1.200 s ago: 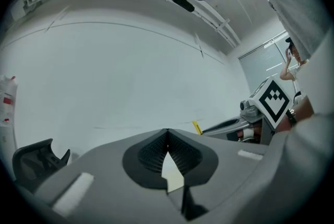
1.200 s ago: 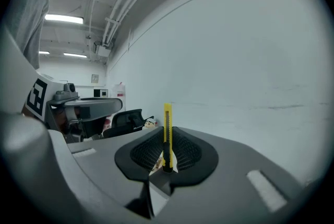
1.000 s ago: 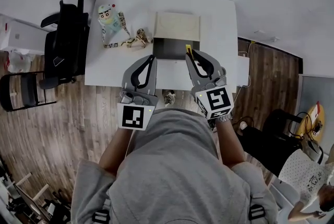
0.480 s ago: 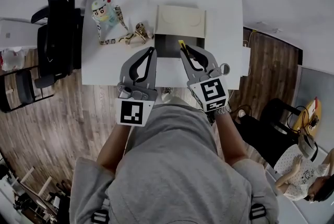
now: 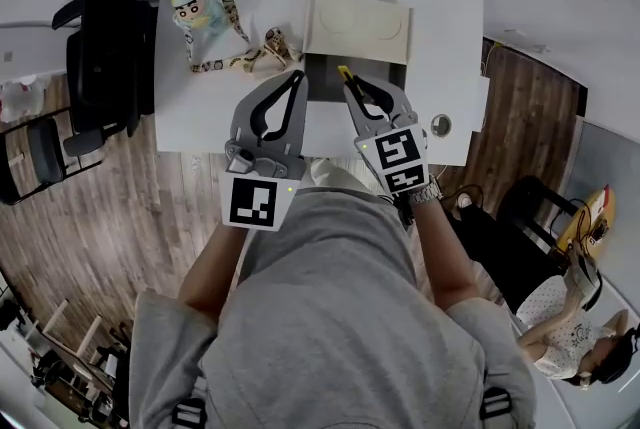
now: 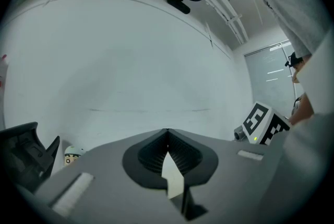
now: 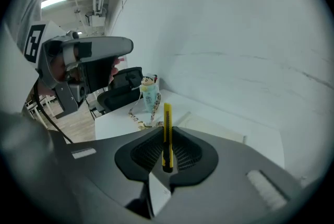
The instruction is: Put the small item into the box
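The small yellow item (image 7: pixel 167 129), a slim utility-knife-shaped bar, is clamped upright between the pads of the right gripper (image 5: pixel 350 87), with its upper end projecting past the jaw tips. In the head view the item sits over the dark interior of the open box (image 5: pixel 325 89), close to the hinge line of the flipped-back lid (image 5: pixel 357 25). Contact with the box cannot be determined. The left gripper (image 5: pixel 297 77) is positioned just beside the box's left edge; its jaws are pressed together with nothing between them. The box rests on a white table (image 5: pixel 200 122). A cartoon-figure bottle (image 5: pixel 195 9) with a patterned lanyard (image 5: pixel 235 62) lies to the left of the box. A black chair (image 5: pixel 100 57) stands at the table's left side.
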The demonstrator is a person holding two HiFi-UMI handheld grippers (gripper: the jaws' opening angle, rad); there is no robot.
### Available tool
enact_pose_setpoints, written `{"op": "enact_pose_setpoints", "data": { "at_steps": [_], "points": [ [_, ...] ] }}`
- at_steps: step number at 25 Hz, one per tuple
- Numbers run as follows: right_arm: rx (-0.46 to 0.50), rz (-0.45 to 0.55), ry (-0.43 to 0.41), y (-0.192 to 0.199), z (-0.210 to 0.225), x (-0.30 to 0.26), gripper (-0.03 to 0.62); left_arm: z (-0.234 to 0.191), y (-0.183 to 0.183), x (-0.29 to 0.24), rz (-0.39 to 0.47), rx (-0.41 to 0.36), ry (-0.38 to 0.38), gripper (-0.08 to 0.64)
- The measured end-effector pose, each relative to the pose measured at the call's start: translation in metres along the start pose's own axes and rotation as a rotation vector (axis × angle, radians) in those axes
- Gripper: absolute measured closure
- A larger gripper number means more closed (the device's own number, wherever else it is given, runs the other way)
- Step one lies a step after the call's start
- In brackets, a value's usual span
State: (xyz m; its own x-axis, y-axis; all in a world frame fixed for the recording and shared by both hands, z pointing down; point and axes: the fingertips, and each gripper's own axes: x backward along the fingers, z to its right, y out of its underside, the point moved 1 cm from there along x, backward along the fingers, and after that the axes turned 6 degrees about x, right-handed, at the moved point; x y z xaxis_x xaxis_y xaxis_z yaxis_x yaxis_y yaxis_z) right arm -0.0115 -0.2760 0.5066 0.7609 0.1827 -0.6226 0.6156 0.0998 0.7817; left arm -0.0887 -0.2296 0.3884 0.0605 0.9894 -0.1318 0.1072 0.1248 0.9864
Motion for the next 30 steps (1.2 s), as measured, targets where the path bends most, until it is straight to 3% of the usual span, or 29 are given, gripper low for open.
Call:
{"op": "enact_pose_setpoints", "data": {
  "at_steps": [23,30],
  "points": [
    [0.063,-0.376,-0.138,0.087,-0.001,-0.08,0.525,-0.02,0.012,-0.038,-0.036,0.014,0.003,0.557],
    [0.042,-0.463,-0.147,0.105,-0.005,-0.094,0.525,-0.027,0.014,-0.042,-0.044,0.015,0.004,0.557]
  ]
}}
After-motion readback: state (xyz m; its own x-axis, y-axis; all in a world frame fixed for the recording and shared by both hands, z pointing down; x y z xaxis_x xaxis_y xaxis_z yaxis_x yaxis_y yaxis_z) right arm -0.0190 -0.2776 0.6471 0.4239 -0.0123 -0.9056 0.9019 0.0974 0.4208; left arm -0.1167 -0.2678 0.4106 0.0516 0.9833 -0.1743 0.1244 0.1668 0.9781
